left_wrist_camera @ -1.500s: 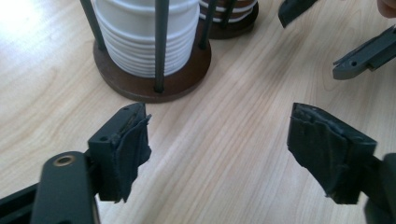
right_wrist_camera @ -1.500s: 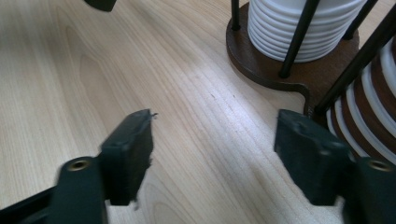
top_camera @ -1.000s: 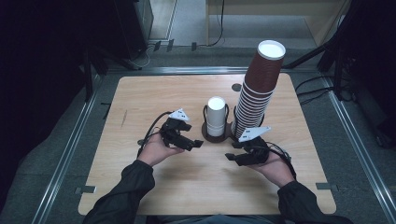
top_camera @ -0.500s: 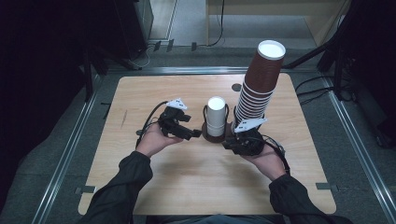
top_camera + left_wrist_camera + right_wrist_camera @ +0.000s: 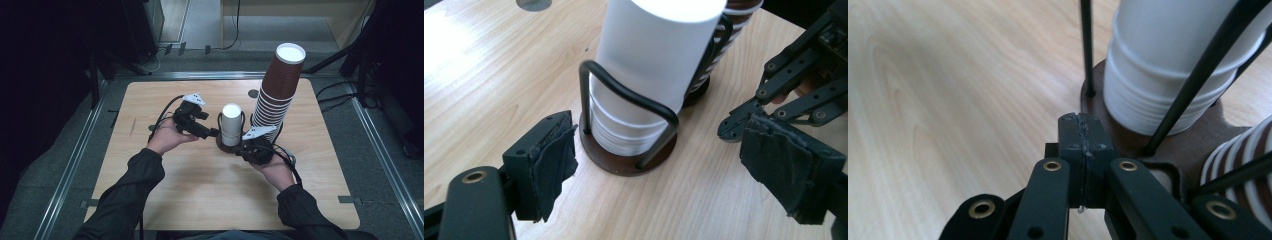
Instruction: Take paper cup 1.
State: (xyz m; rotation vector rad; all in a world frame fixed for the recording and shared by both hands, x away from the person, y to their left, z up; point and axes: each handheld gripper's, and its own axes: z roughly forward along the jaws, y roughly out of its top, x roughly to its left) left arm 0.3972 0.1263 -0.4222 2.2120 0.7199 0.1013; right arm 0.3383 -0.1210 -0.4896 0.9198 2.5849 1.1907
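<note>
A stack of white cups (image 5: pixel 231 125) (image 5: pixel 649 65) (image 5: pixel 1168 75) stands in a black wire holder (image 5: pixel 624 92) on a round brown base (image 5: pixel 222 145) (image 5: pixel 1128 135). My left gripper (image 5: pixel 212 132) (image 5: pixel 664 165) is open just left of the holder, its pads apart on either side of the base and touching nothing. My right gripper (image 5: pixel 245 150) (image 5: pixel 1082 145) sits at the base's near right edge. Its jaws have just been closing and now meet with nothing between them. Its tips (image 5: pixel 734 125) also appear in the left gripper view.
A tall stack of brown cups (image 5: pixel 277 95) (image 5: pixel 1233 160) leans in its own holder directly right of the white stack. The wooden table (image 5: pixel 150 175) has a round hole (image 5: pixel 253 93) behind the cups. Dark floor and metal rails surround the table.
Both hands have moved in toward the white cup holder. The left gripper rose and came up to its left side. The right gripper's jaws went from apart to shut at the base.
</note>
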